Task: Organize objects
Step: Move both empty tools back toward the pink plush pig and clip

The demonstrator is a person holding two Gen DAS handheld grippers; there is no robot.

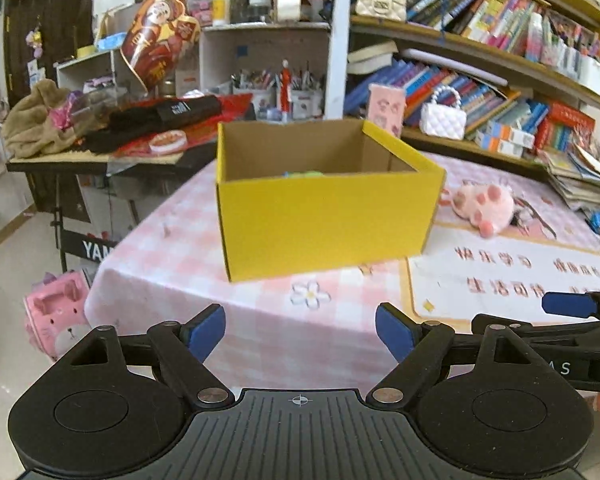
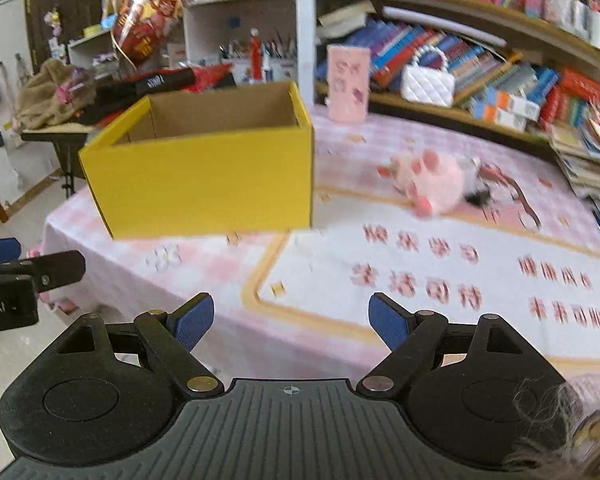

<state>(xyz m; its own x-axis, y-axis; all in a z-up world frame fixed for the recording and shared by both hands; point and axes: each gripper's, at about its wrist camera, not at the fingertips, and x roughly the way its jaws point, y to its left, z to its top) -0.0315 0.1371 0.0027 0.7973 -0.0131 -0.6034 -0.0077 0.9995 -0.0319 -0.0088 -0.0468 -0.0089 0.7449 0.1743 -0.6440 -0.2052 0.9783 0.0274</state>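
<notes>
A yellow cardboard box [image 1: 324, 216] stands open on the pink checked tablecloth [image 1: 172, 248]; a bit of something green and blue shows inside it [image 1: 304, 174]. It also shows in the right wrist view [image 2: 208, 188]. A pink plush toy [image 1: 486, 206] lies on the cloth to the box's right, seen too in the right wrist view [image 2: 432, 182]. My left gripper [image 1: 300, 334] is open and empty, short of the box near the table's front edge. My right gripper [image 2: 288, 320] is open and empty over the printed mat [image 2: 440, 280].
A pink card box [image 2: 348, 84] stands behind the yellow box. Bookshelves [image 1: 500, 60] with white bags line the back right. A cluttered side table [image 1: 100, 136] stands at back left. A pink bag [image 1: 56, 316] sits on the floor at left.
</notes>
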